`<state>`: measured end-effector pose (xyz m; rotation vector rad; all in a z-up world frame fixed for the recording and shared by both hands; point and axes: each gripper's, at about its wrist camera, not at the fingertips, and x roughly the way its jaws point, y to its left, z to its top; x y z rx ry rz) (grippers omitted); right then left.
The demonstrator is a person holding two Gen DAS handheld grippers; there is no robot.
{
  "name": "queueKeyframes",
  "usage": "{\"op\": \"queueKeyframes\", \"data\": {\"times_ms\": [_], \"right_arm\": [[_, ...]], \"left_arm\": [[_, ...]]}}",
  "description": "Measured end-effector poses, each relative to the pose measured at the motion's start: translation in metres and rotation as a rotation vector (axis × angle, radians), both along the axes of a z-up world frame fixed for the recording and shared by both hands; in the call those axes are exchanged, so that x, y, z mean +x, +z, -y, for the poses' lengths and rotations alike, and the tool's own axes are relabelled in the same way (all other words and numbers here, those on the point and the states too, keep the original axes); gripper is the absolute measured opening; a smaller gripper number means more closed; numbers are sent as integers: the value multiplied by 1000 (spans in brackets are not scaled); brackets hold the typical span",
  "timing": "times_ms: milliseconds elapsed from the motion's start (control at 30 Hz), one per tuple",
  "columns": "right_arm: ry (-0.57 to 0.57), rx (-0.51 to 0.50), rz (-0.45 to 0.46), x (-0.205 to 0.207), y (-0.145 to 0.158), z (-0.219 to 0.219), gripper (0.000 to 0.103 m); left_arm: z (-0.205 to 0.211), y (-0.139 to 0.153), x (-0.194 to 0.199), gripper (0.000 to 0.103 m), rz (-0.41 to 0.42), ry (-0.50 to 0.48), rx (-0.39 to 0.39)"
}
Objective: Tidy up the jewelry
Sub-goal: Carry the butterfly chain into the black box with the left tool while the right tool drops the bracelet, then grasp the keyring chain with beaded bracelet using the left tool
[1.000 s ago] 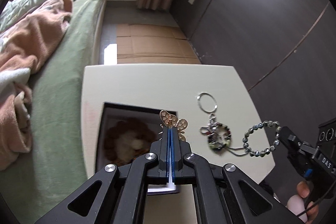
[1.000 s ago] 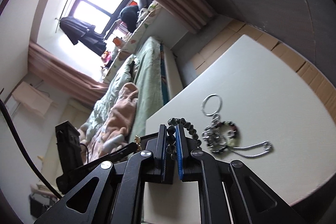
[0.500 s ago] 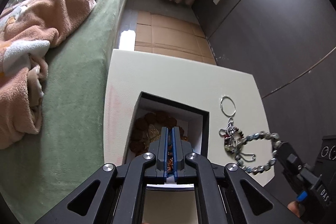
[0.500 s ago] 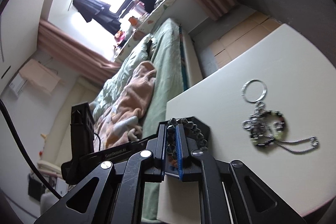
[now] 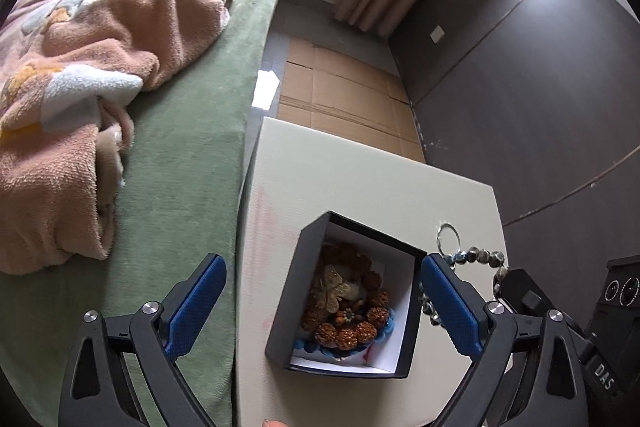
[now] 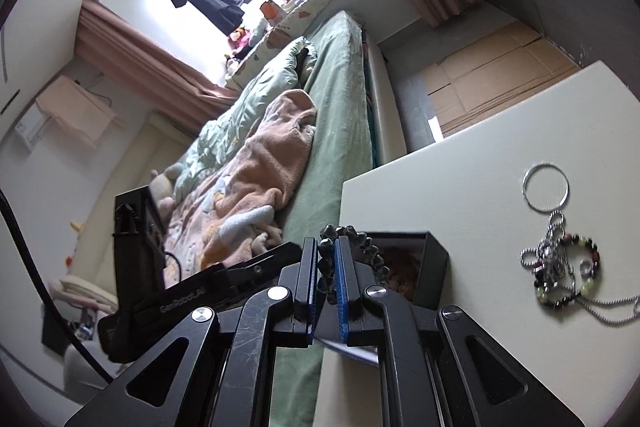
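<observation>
Since a second ago your left gripper [image 5: 322,303] has swung over the black box [image 5: 296,291] and let go of the gold butterfly brooch [image 5: 334,291], which now lies on the brown seed beads [image 5: 360,327] inside. Its jaws are opening wide with nothing between them, straddling the box so the drop lands clean. Your right gripper [image 6: 327,283] has shifted toward the box [image 6: 434,267] too, clamped tight on the dark bead bracelet [image 6: 352,241], which hangs at the rim, probably next in. On the white table [image 6: 460,187], the keyring cluster [image 6: 560,259] sits well apart, not yet sorted.
</observation>
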<state>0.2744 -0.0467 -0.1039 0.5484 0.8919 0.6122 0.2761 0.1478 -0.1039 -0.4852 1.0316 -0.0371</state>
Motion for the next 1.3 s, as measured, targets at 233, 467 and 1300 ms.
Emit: {"op": "queueKeyframes", "data": {"times_ms": [233,467,1300], "right_arm": [[-47,-65,-22,7,-9,1,11],[-25,-9,-91,7,-20,13,56],[-370,-138,-172,-44,-36,165,68]], "left_arm": [[-3,0,1,98,3,7,-7],[7,3,2,99,35,-30,-6],[130,15,2,103,114,-326,78]]}}
